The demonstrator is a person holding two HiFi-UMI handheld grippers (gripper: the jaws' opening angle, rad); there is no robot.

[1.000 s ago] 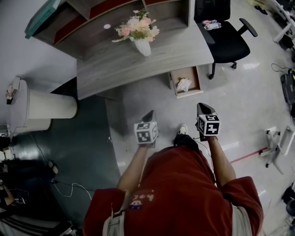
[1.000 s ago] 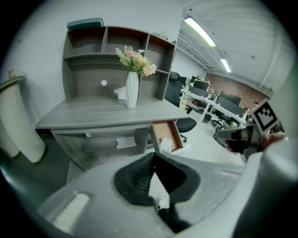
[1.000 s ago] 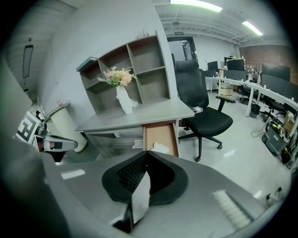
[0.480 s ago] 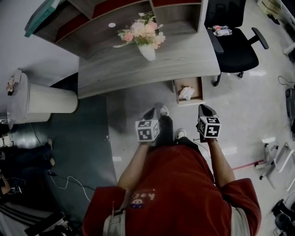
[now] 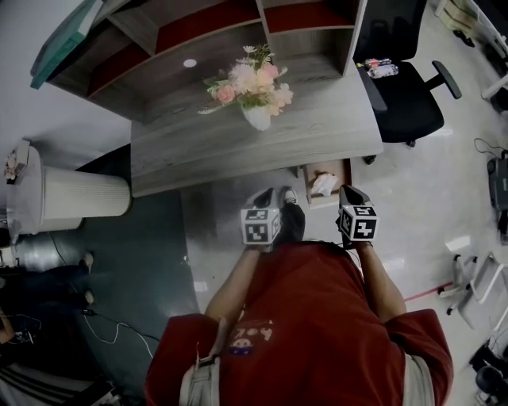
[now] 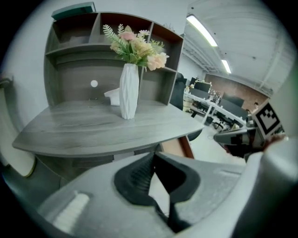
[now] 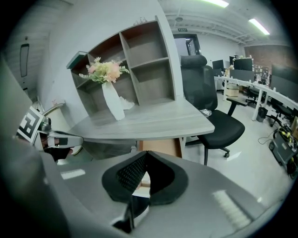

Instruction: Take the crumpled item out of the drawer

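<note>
A white crumpled item (image 5: 323, 184) lies in the open wooden drawer (image 5: 343, 170), which sticks out from under the grey desk (image 5: 238, 143). Both grippers are held side by side just in front of the desk's edge. My left gripper (image 5: 260, 193) is to the left of the drawer; its jaws (image 6: 152, 154) meet at the tips, empty. My right gripper (image 5: 350, 190) hovers at the drawer's near right corner, also shut (image 7: 145, 154) with nothing between its pads. The drawer's brown side (image 7: 158, 146) shows just beyond the right jaws.
A white vase of flowers (image 5: 255, 89) stands on the desk below a hutch of shelves (image 5: 230, 24). A black office chair (image 5: 405, 87) stands to the right, a white cylindrical bin (image 5: 79, 194) to the left. The person's shoe (image 5: 290, 220) is between the grippers.
The person has stepped toward the desk, so both grippers are now much closer to the drawer. Both stay shut and empty.
</note>
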